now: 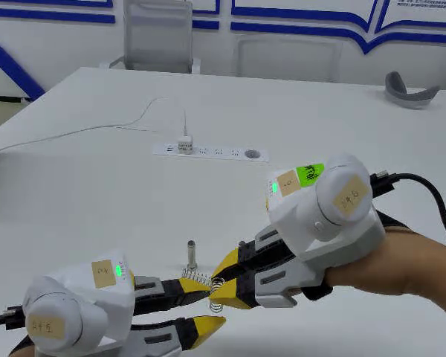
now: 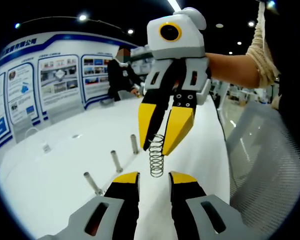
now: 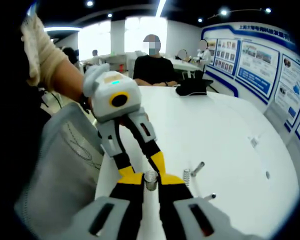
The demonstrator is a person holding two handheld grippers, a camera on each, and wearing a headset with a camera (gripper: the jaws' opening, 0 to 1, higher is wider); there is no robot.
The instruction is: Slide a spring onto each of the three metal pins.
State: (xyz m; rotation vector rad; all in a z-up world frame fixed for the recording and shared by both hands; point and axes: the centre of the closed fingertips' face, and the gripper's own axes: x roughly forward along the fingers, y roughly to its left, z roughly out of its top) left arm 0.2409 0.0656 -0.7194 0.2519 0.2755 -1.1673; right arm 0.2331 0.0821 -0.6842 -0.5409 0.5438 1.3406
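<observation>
My right gripper [image 1: 221, 286] is shut on one end of a small steel spring [image 1: 217, 285], held just above the white table. In the left gripper view the spring [image 2: 157, 160] hangs from the right gripper [image 2: 158, 147], its free end between the tips of my open left gripper [image 2: 154, 176]. Three bare metal pins [image 2: 134, 144] [image 2: 116, 161] [image 2: 92, 182] stand in a row to the left of it. In the right gripper view the spring [image 3: 150, 181] shows end-on between my right gripper's [image 3: 150, 179] jaws, facing the left gripper [image 3: 142, 169]. A second spring [image 3: 186, 176] lies by a pin [image 3: 197, 168].
A white power strip [image 1: 208, 152] with a plugged-in cable lies mid-table. A mesh chair [image 1: 160, 33] stands at the far edge and a grey curved object [image 1: 410, 91] rests at the far right. People sit at a table [image 3: 155, 67] behind.
</observation>
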